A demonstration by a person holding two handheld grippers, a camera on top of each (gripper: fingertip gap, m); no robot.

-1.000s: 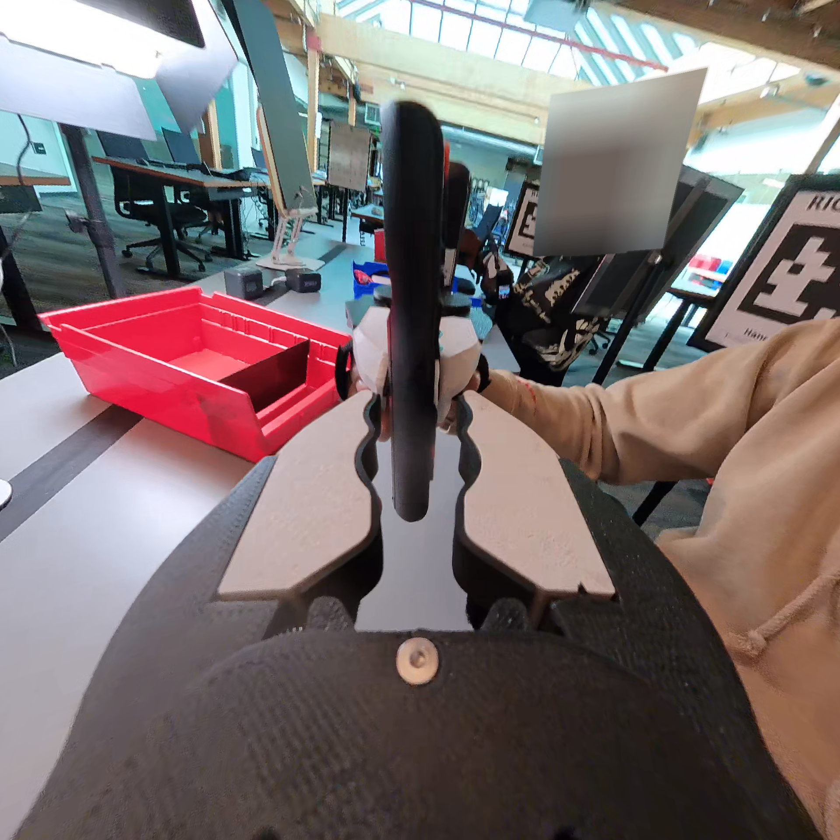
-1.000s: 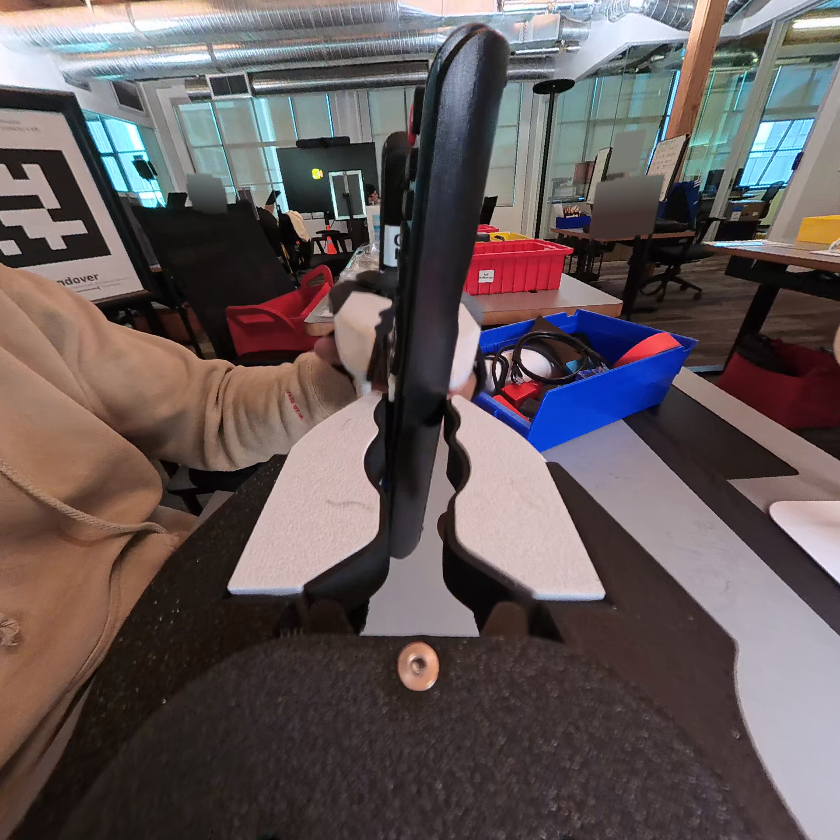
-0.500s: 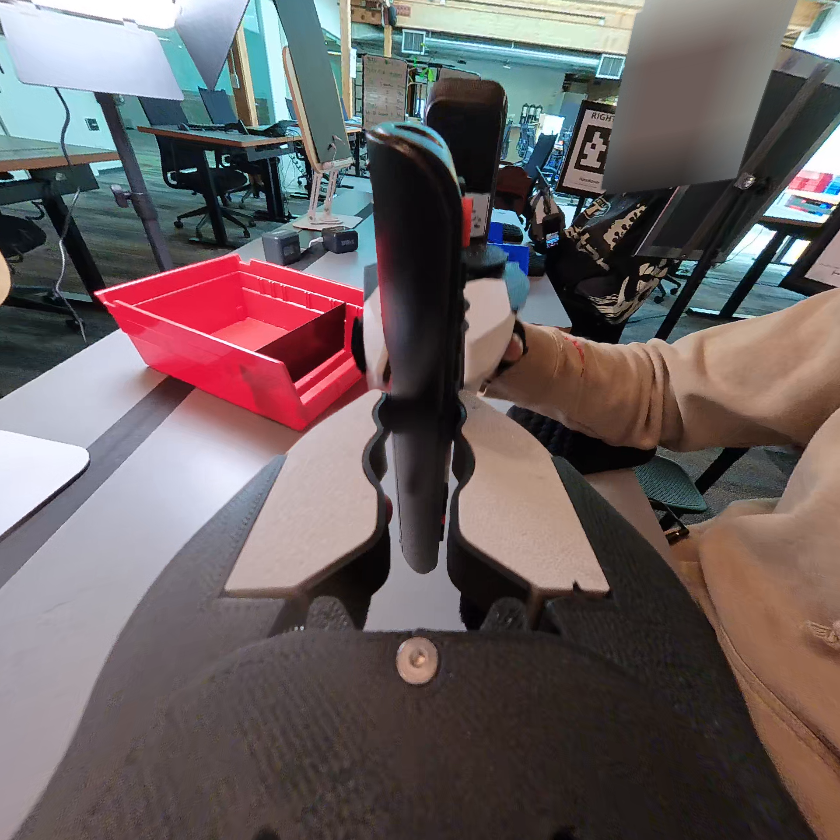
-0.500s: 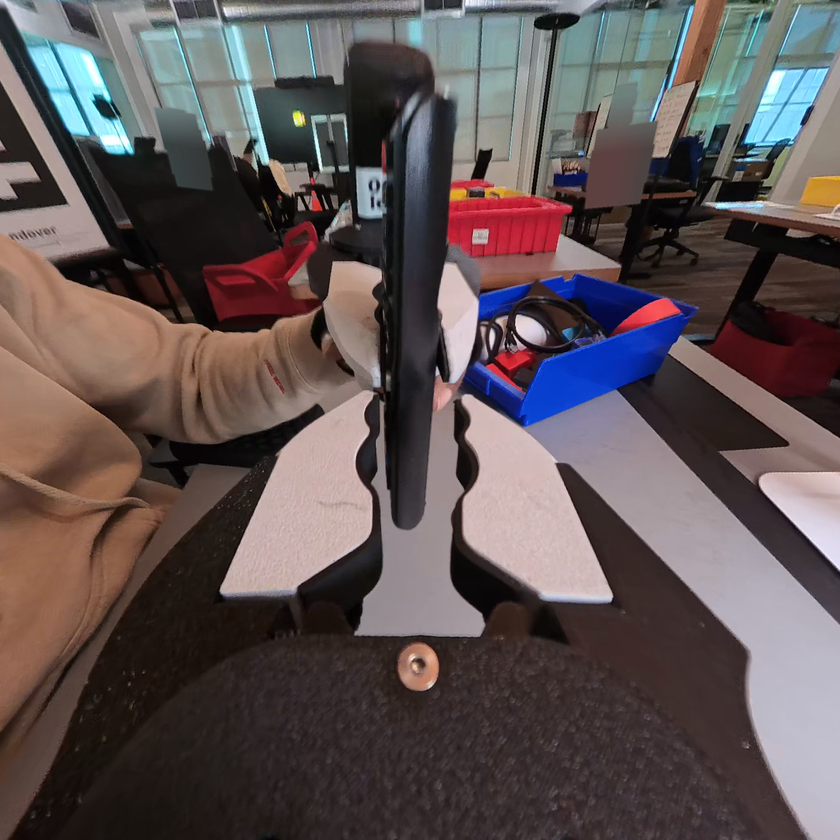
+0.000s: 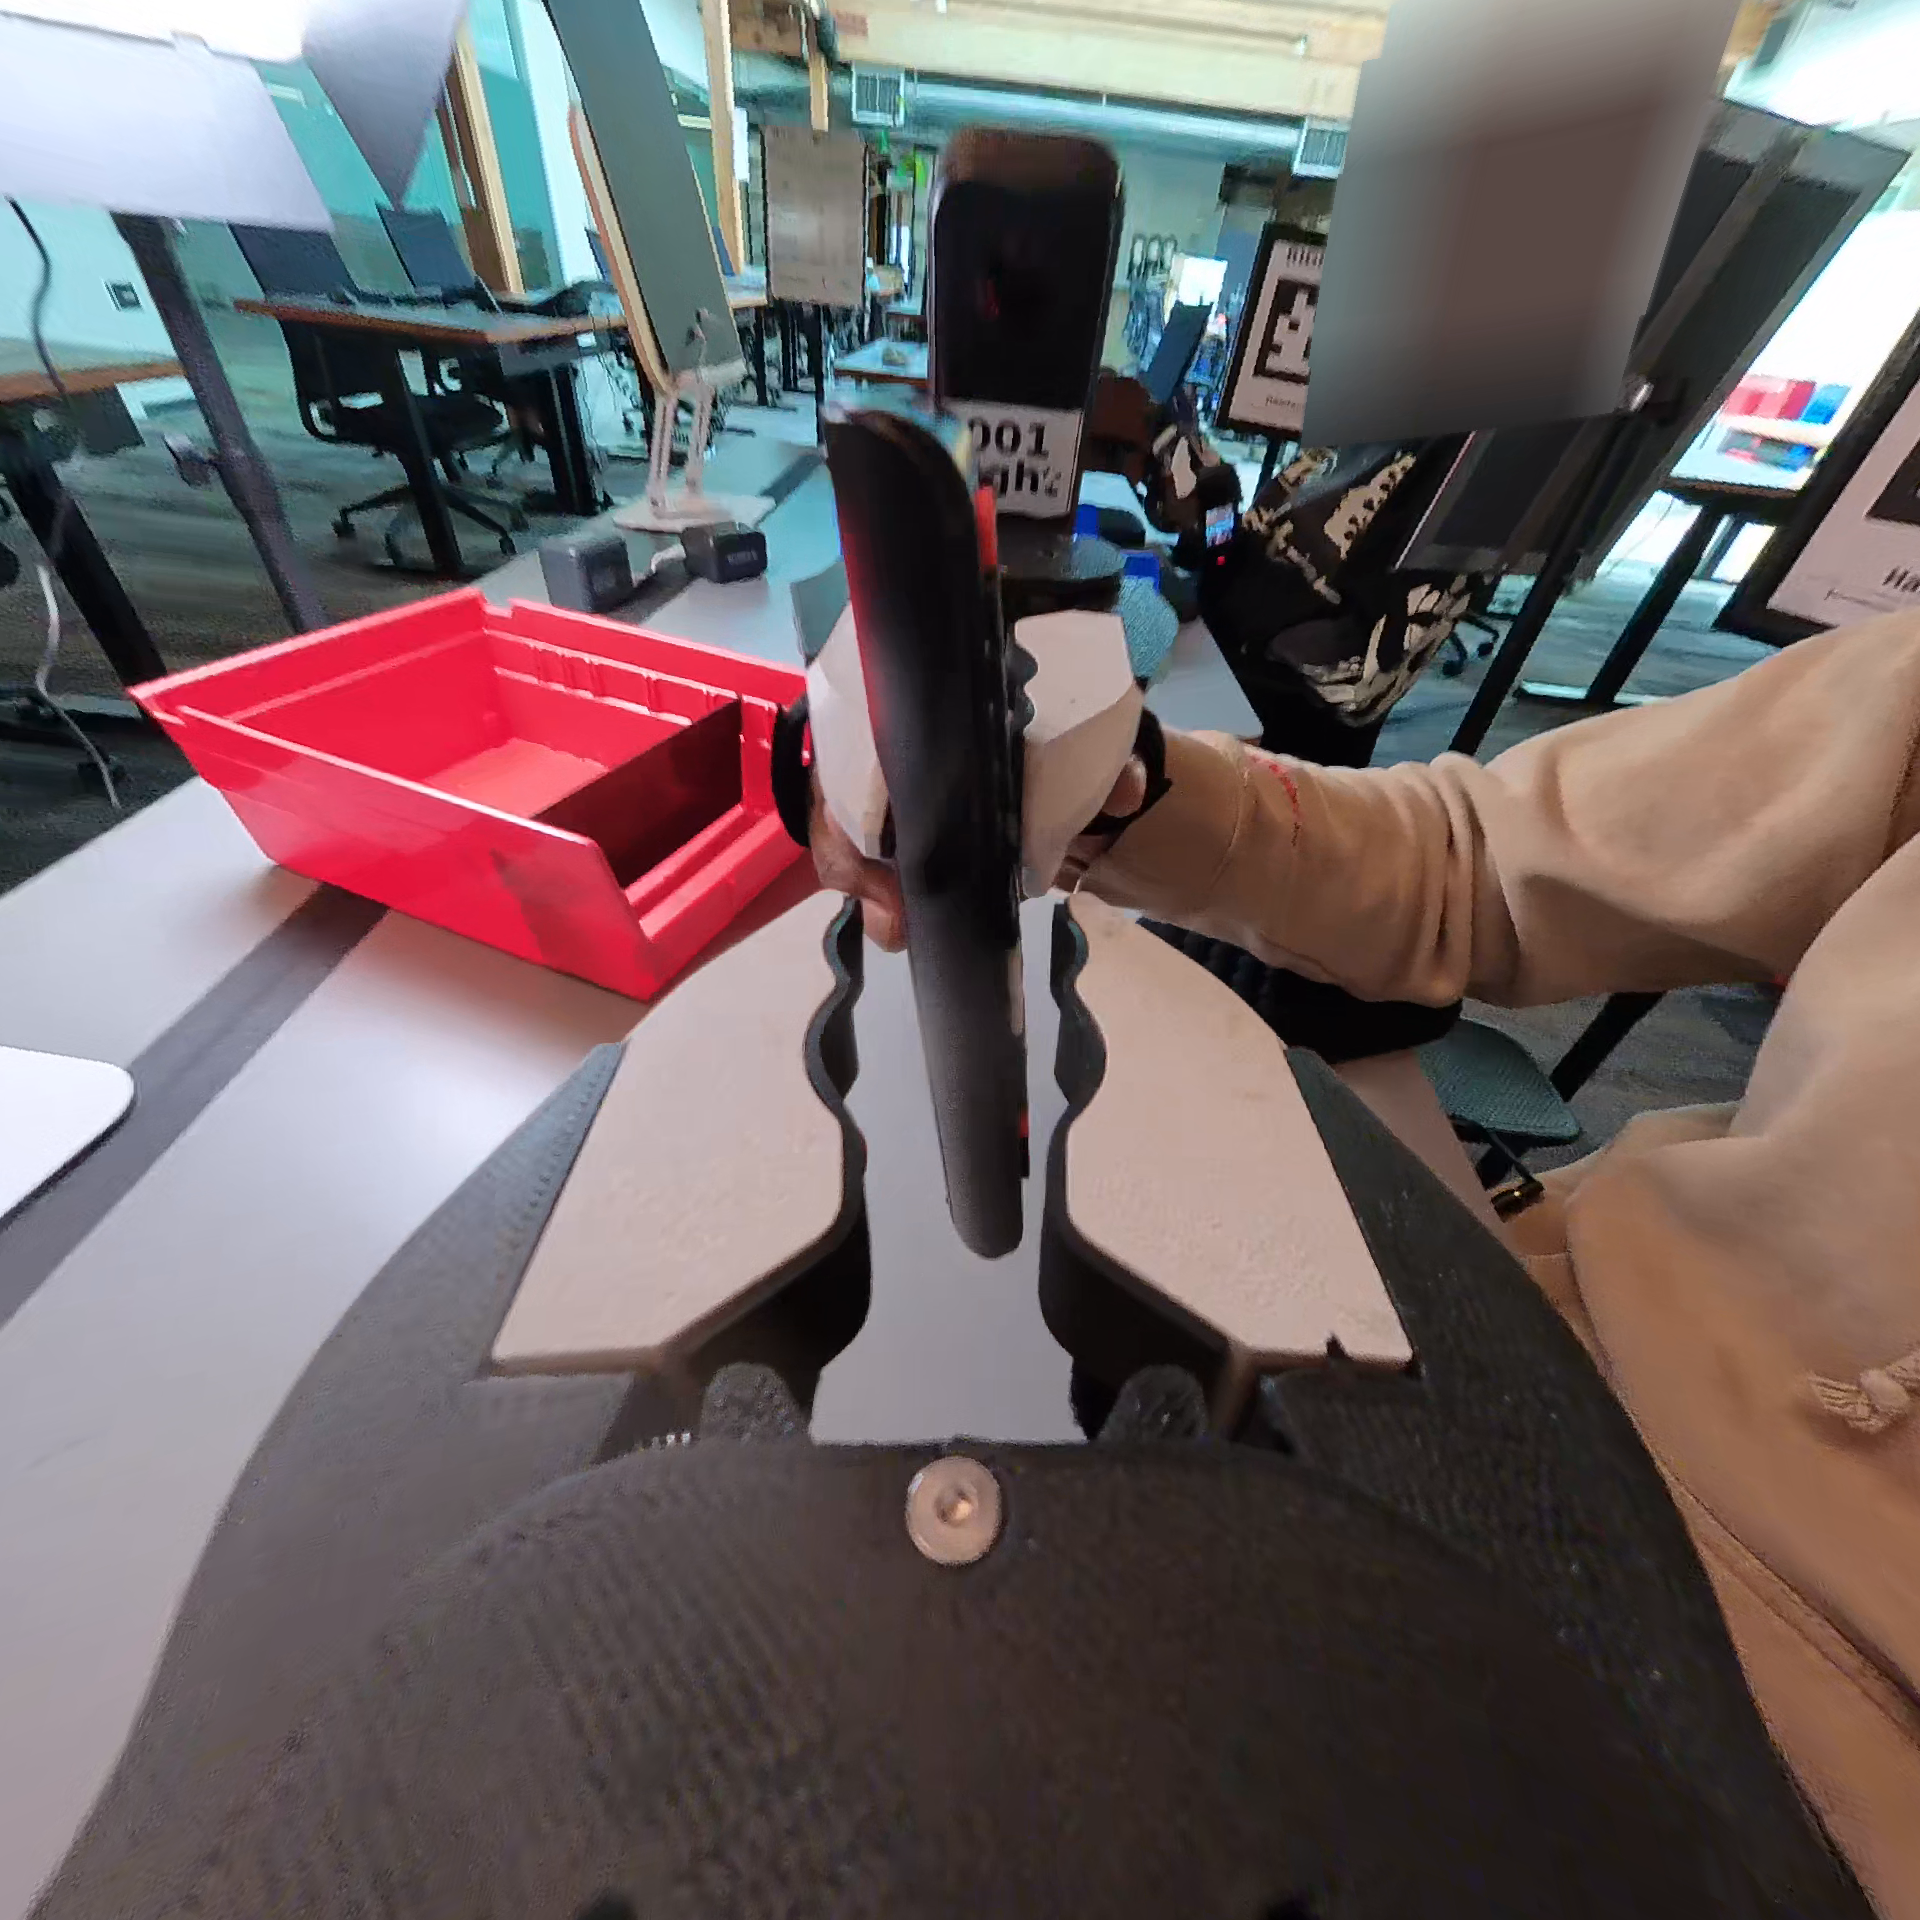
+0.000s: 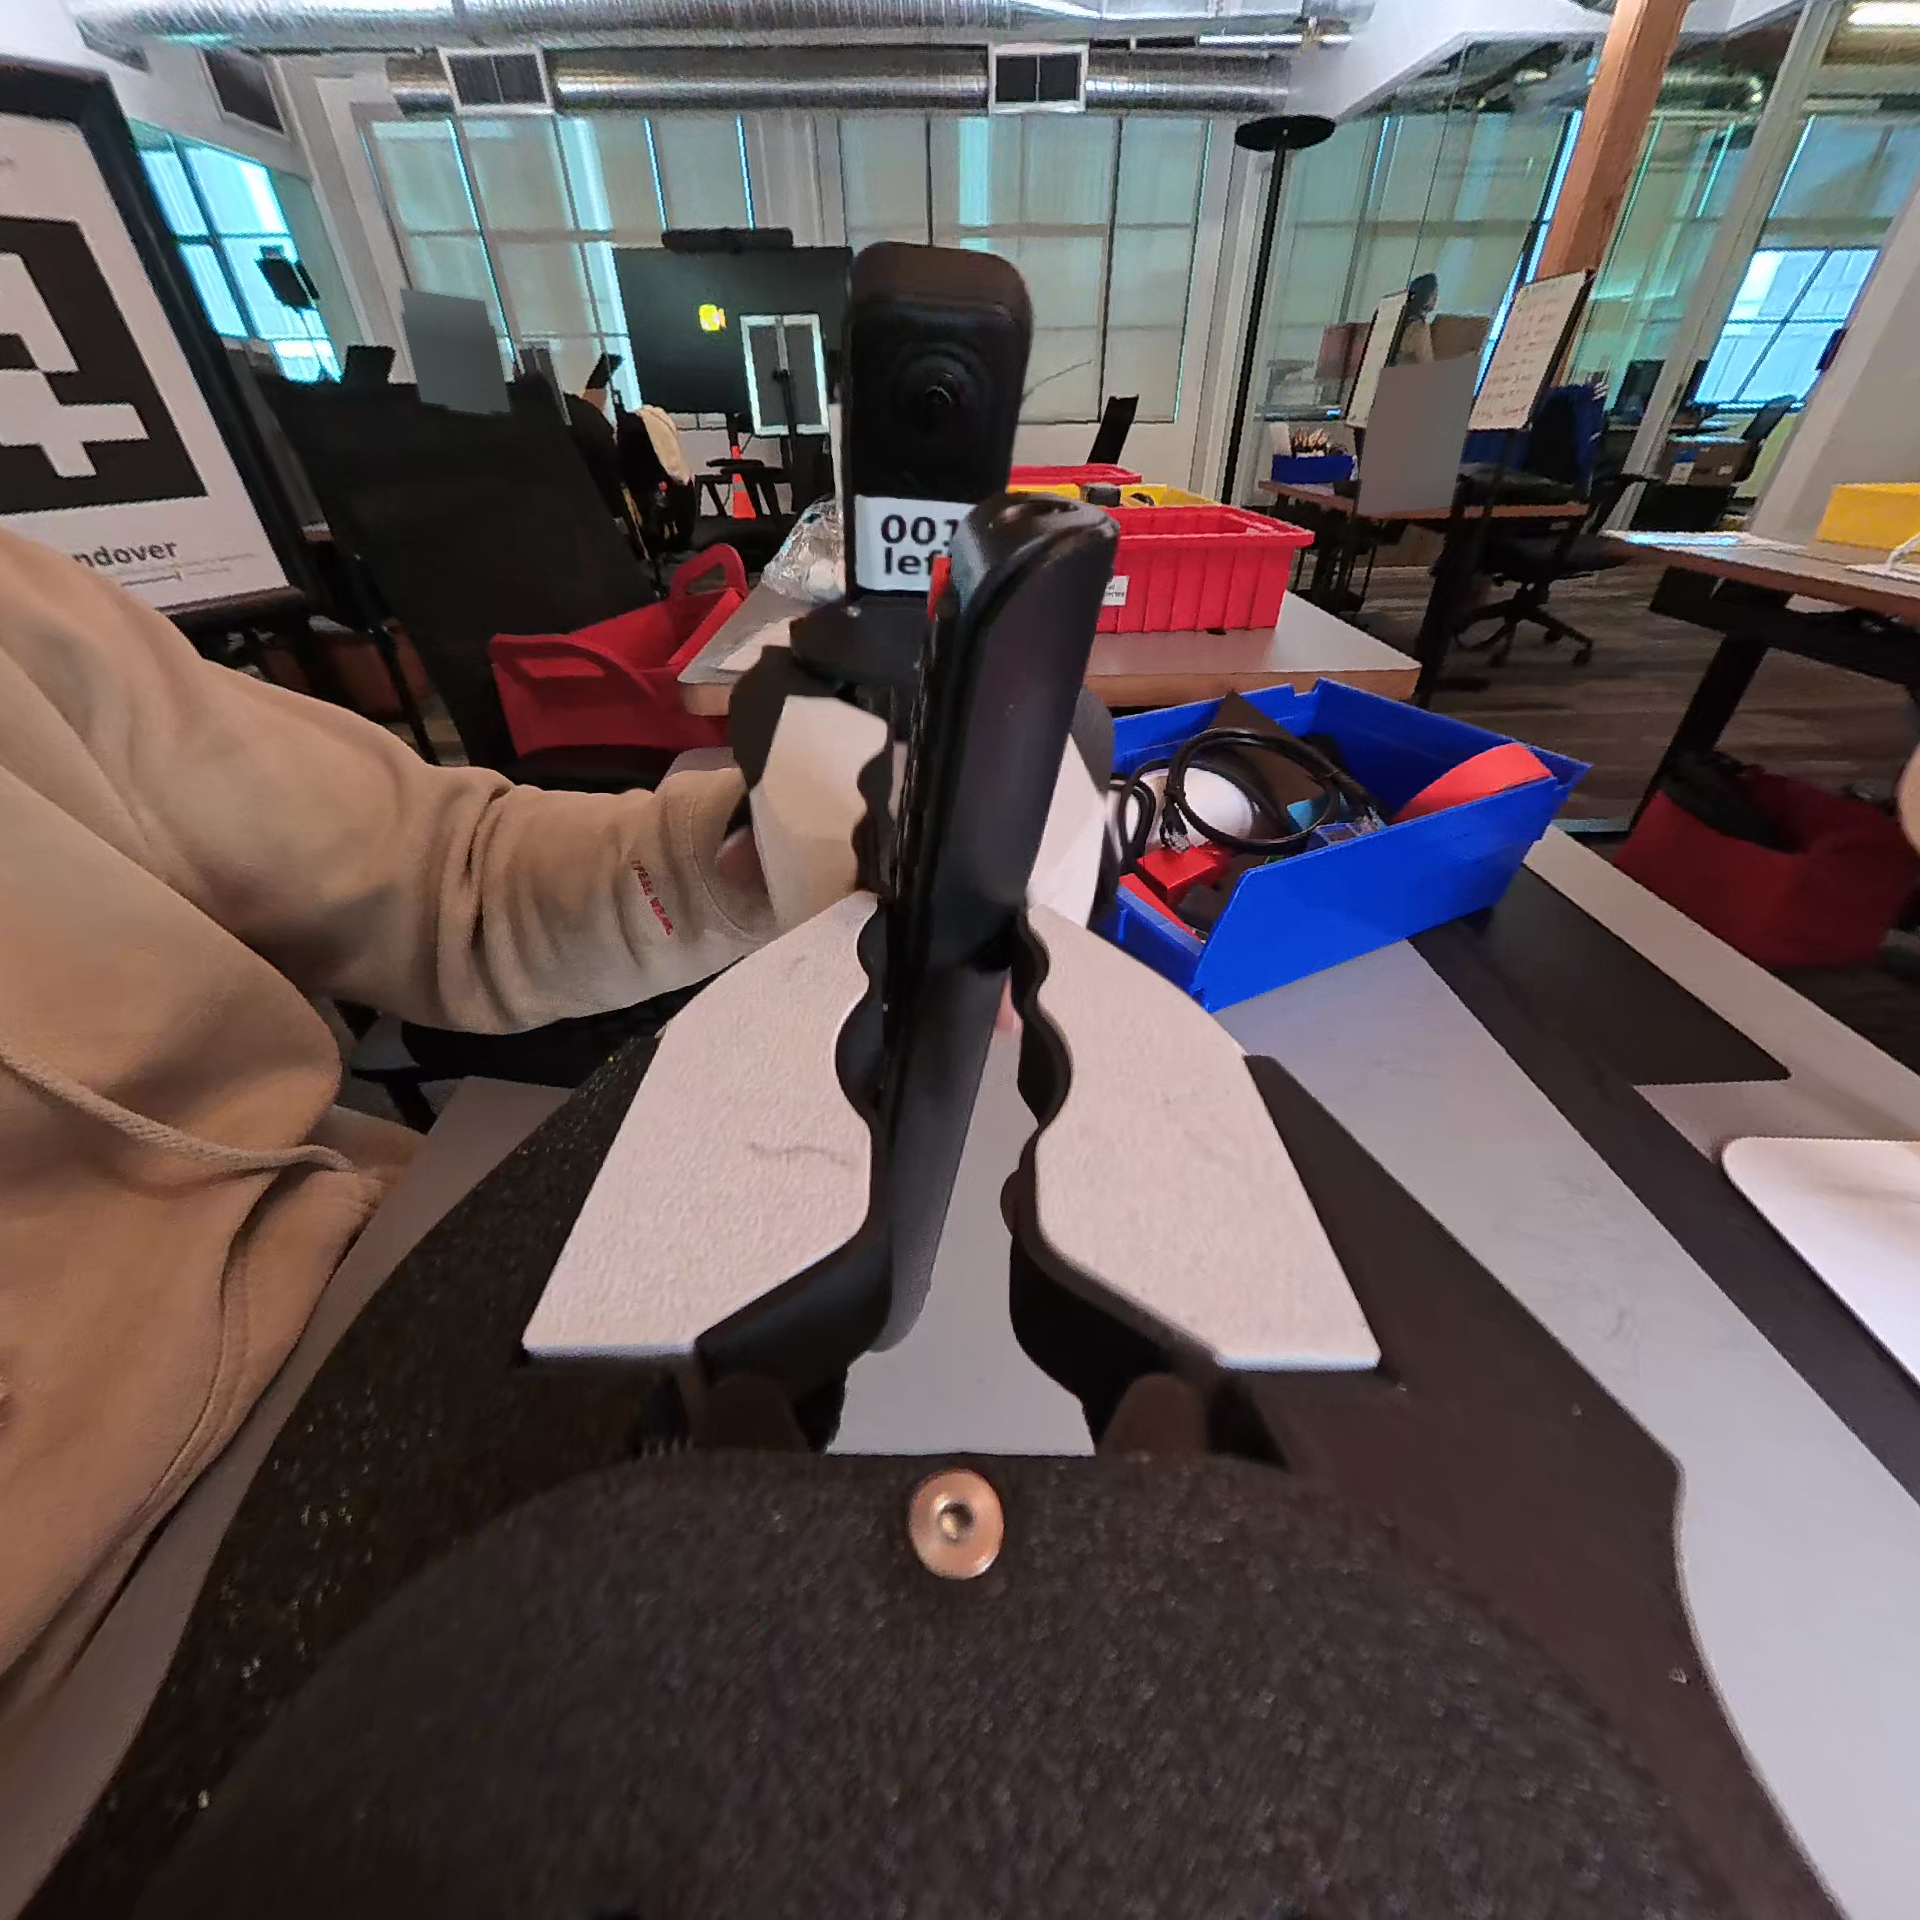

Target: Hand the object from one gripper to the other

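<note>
A black remote control point(image 5: 956, 831) stands on edge above the grey table point(image 5: 208, 1299), between my two grippers, which face each other. My left gripper point(image 5: 951, 935) is open: its jaws stand apart from the remote on both sides. My right gripper point(image 6: 951, 935) is shut on the remote point(image 6: 987, 779), with both wavy pads against it. The right gripper also shows in the left wrist view point(image 5: 951, 862), hugging the remote. The left gripper shows in the right wrist view point(image 6: 935, 831), around the remote's far end.
A red bin point(image 5: 447, 790) with a black divider stands at the left. A blue bin point(image 6: 1351, 914) of cables and parts stands at the right. A white pad point(image 6: 1839, 1226) lies on the table. A person's tan sleeve point(image 5: 1455, 831) reaches in. My left and right fingertips are right by each other.
Half a second ago the left gripper was shut on the remote and the right was open. Now the left has opened and the right has shut on it. Both grippers have tilted down.
</note>
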